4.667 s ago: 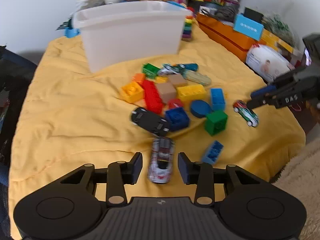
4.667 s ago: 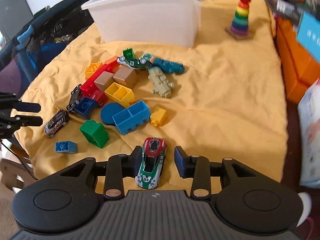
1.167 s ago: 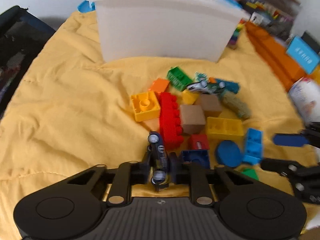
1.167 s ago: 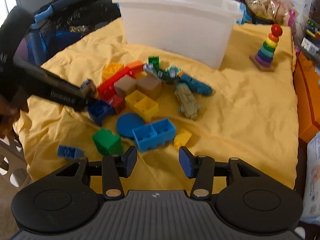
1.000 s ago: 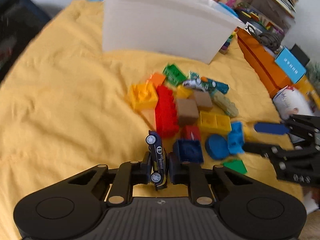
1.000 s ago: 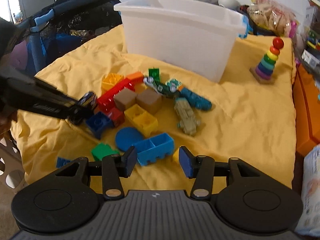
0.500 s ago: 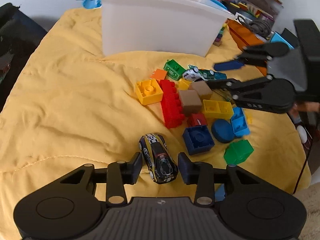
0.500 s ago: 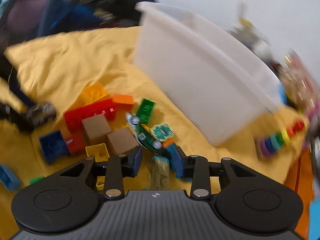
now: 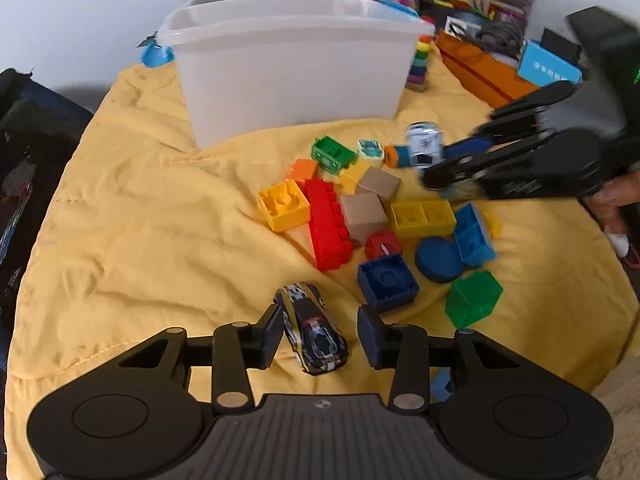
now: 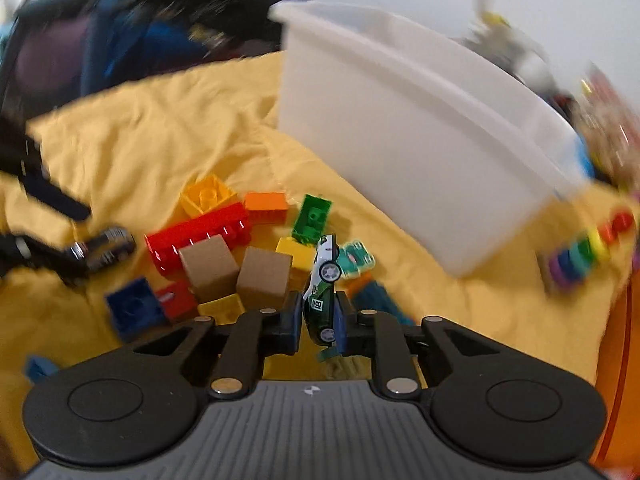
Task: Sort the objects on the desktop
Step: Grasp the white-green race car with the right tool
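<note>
Yellow quilted cloth (image 9: pixel 140 208) covers the surface, and on it a heap of plastic toys lies in front of a tall translucent white plastic bin (image 9: pixel 292 76). The left tool (image 9: pixel 318 334) stands with its jaws partly apart, a black toy racing car with yellow stripes (image 9: pixel 312 330) lying loose on the cloth between the pads; the left pad is just beside the car's flank, the right pad clear of it. The right tool (image 10: pixel 318 316) is clamped tight on a green and white toy car with a number on its door (image 10: pixel 322 288), held on its side with the wheels facing the camera, above the heap near the bin's front wall. In the heap, a long red studded brick (image 9: pixel 328 224) lies beside a yellow square brick (image 9: pixel 284 206), two tan cubes (image 9: pixel 366 210) and a yellow two-hole brick (image 9: pixel 422 214). Nearer the left tool sit a dark blue square brick (image 9: pixel 386 282), a dark blue round disc (image 9: pixel 438 254) and a green block (image 9: pixel 474 298). A rainbow ring stacker (image 9: pixel 420 64) stands behind the bin's right corner.
</note>
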`<action>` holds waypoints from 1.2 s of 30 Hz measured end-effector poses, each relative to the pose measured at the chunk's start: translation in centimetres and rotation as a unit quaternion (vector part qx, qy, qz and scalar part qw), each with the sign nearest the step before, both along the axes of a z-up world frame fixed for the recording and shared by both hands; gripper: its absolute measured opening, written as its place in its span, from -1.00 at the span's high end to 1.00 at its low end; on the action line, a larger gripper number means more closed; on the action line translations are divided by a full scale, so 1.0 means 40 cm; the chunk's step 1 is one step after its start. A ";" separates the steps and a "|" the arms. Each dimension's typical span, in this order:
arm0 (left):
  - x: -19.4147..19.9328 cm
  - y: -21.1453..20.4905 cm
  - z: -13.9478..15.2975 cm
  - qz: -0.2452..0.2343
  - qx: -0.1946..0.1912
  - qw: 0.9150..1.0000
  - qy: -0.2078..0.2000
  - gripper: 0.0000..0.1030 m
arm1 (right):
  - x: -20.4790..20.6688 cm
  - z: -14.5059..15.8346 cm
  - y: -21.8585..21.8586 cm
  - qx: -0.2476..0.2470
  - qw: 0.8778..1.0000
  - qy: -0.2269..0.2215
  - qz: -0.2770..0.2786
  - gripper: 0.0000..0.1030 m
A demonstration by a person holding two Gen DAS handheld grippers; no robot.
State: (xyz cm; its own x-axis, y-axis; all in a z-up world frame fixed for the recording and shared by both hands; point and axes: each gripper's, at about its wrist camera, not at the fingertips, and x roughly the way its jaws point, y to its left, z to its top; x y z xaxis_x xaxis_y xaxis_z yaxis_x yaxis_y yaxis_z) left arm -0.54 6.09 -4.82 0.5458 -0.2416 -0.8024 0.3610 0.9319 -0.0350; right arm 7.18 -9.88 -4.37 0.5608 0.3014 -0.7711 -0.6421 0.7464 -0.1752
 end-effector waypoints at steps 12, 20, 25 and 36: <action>-0.012 -0.029 -0.025 0.003 0.030 1.000 0.004 0.06 | -0.122 0.042 -0.237 0.184 0.952 0.204 -0.135 0.64; -0.017 -0.038 -0.042 0.014 0.036 0.999 0.011 0.05 | -0.137 -0.023 -0.252 0.160 0.946 0.238 -0.148 0.55; -0.016 -0.035 -0.039 0.023 0.032 0.999 0.012 0.05 | -0.152 -0.001 -0.202 0.052 0.977 0.149 -0.142 0.35; -0.001 -0.036 -0.045 0.041 0.036 0.998 0.022 0.23 | -0.153 -0.023 -0.168 0.053 0.970 0.140 -0.189 -0.02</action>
State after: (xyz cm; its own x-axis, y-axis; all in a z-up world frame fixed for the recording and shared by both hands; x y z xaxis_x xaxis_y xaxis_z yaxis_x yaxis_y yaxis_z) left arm -0.58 4.63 -6.61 0.5260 -0.1392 -0.8390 0.2831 0.9589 0.0184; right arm 1.06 -16.58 -5.27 0.4190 0.2014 -0.8854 -0.3305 0.9420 0.0579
